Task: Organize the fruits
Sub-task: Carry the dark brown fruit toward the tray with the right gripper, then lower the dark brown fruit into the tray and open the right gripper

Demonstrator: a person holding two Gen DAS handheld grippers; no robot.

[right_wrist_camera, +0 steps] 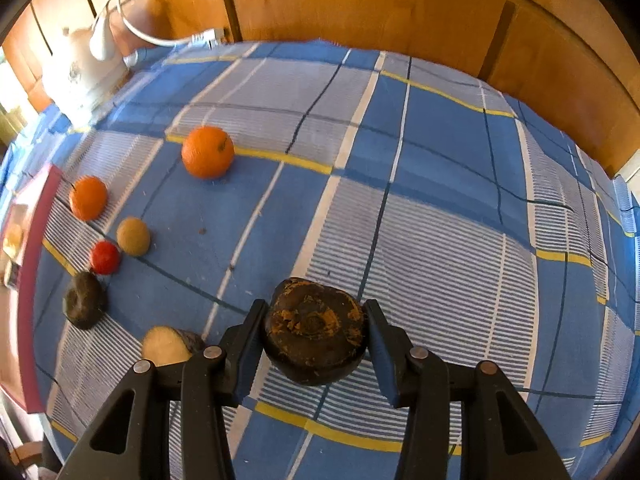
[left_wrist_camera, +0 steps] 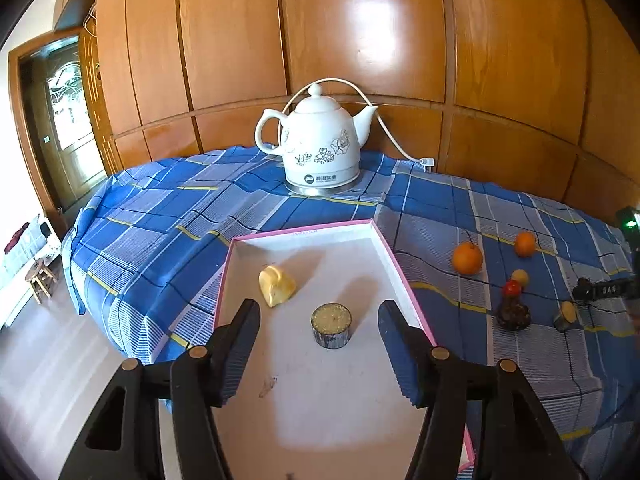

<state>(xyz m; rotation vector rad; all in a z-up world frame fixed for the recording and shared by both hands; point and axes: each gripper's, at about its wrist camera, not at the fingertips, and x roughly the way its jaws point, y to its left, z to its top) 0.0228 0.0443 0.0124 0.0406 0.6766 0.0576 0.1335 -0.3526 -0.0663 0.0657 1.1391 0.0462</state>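
Observation:
My left gripper (left_wrist_camera: 319, 316) is open and empty over a pink-rimmed white tray (left_wrist_camera: 384, 248). In the tray lie a yellow fruit piece (left_wrist_camera: 276, 285) and a short dark cylinder piece (left_wrist_camera: 331, 325), which sits between my fingers. My right gripper (right_wrist_camera: 315, 318) is shut on a dark brown fruit (right_wrist_camera: 315, 328), just above the cloth. On the cloth to its left lie two oranges (right_wrist_camera: 207, 152) (right_wrist_camera: 88, 197), a tan fruit (right_wrist_camera: 133, 236), a red fruit (right_wrist_camera: 105, 257), a dark fruit (right_wrist_camera: 85, 300) and a cut piece (right_wrist_camera: 168, 345).
A white kettle (left_wrist_camera: 320, 144) with a cord stands at the back of the blue plaid table (left_wrist_camera: 160, 208). Wooden wall panels stand behind it. The table's left edge drops to the floor, where a stool (left_wrist_camera: 40, 280) stands.

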